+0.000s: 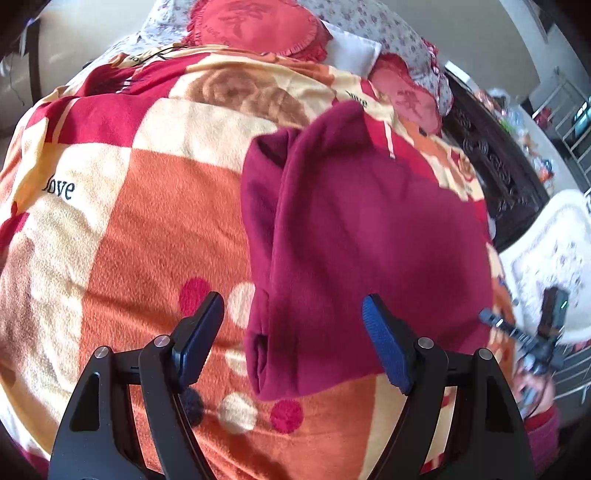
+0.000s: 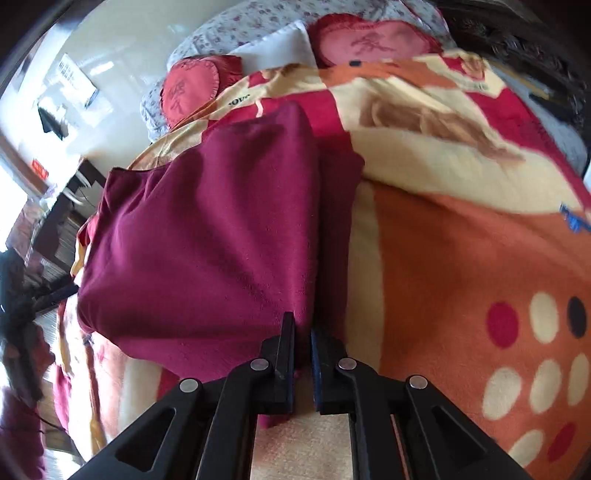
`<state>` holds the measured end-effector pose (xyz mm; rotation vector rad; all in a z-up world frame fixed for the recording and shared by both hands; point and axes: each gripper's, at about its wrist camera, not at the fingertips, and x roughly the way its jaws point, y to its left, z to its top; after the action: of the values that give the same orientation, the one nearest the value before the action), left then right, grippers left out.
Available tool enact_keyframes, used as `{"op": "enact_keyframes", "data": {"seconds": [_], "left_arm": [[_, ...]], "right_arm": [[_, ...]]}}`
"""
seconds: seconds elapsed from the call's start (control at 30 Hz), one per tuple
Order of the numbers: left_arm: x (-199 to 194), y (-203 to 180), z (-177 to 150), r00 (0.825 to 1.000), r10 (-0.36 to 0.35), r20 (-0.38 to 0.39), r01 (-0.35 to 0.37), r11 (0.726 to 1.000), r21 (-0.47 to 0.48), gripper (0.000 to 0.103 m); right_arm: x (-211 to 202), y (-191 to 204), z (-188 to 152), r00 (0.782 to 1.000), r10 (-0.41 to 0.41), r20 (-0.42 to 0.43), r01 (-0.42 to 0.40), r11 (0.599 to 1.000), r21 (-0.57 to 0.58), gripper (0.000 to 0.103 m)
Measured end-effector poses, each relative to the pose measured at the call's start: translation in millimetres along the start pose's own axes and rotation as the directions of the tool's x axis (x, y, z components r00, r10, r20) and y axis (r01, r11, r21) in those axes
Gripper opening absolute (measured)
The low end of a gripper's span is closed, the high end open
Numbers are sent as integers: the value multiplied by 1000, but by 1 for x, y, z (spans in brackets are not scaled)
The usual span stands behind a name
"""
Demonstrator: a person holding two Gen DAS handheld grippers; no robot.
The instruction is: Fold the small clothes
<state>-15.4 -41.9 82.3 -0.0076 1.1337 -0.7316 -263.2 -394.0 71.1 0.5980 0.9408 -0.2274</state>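
Lying folded on a patterned blanket (image 1: 122, 229), a maroon garment (image 1: 362, 236) fills the bed's middle. At six o'clock in the right wrist view, the right gripper (image 2: 303, 354) pinches the cloth's near edge, pads pressed together. The left gripper (image 1: 291, 343) hangs spread wide above the garment's near corner, holding nothing.

- Bed (image 1: 110, 258) covered by fleece blanket, orange, cream and red checks, dots and "love" print.
- Folded maroon fleece garment (image 1: 351, 221) lies flat on the blanket, close to one side edge of the bed.
- Two red heart-shaped cushions (image 1: 255, 26) and a floral-print pillow (image 1: 369, 22) at the head end.
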Motion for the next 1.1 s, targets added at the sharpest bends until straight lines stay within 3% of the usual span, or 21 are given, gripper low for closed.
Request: {"op": "enact_keyframes", "data": {"seconds": [0.07, 0.13, 0.2, 0.23, 0.27, 0.33, 0.5, 0.57, 0.6, 0.67, 0.7, 0.77, 0.87, 0.97, 1.1], "left_arm": [[0, 0, -6, 1000, -6, -7, 6, 1000, 7, 78], [-1, 0, -10, 1000, -7, -7, 8, 1000, 15, 78], [-2, 4, -17, 1000, -20, -6, 20, 1000, 12, 78], [-3, 5, -21, 1000, -28, -9, 28, 1000, 11, 78], [-3, 7, -24, 999, -37, -11, 37, 999, 11, 78], [-2, 10, -30, 999, -38, -18, 38, 999, 19, 78], [7, 20, -41, 996, -69, -54, 69, 998, -10, 78], [10, 23, -43, 996, -61, -60, 60, 998, -21, 78], [12, 24, -43, 997, -55, -62, 54, 998, -25, 78], [15, 25, -44, 997, -44, -65, 42, 999, -27, 78], [17, 26, -43, 997, -26, -70, 24, 999, -27, 78], [22, 26, -44, 997, 1, -82, -3, 1000, -23, 78], [28, 29, -45, 997, 22, -70, -23, 1000, -10, 78], [27, 26, -46, 997, 41, -60, -41, 999, 0, 78], [9, 14, -44, 997, 78, -24, -76, 995, 63, 78]], "right_arm": [[-11, 1, 6, 1000, 15, 24, -16, 1000, 13, 7], [-29, 11, 12, 995, -51, 82, 53, 998, -31, 10], [-44, 21, 16, 995, -19, 100, 26, 997, -69, 13], [-48, 25, 16, 996, 11, 87, -5, 997, -75, 24], [-48, 27, 15, 997, 31, 71, -26, 997, -71, 44], [-48, 29, 9, 997, 58, 45, -56, 997, -54, 54], [-30, 24, -18, 999, 34, -27, -35, 999, -18, 54], [-17, 21, -29, 997, 60, -56, -60, 998, 8, 50], [-12, 21, -33, 995, 75, -66, -75, 997, 5, 43], [-6, 24, -38, 996, 66, -64, -68, 997, -25, 15], [-7, 27, -38, 998, 41, -50, -44, 998, -51, 11], [-10, 31, -39, 999, 2, -47, -6, 995, -102, 10], [-12, 37, -37, 990, -130, -49, 117, 972, -202, 9], [-2, 32, -39, 987, -146, -74, 129, 973, -193, 9], [-16, 29, -28, 992, -88, -87, 75, 986, -152, 10]]}}
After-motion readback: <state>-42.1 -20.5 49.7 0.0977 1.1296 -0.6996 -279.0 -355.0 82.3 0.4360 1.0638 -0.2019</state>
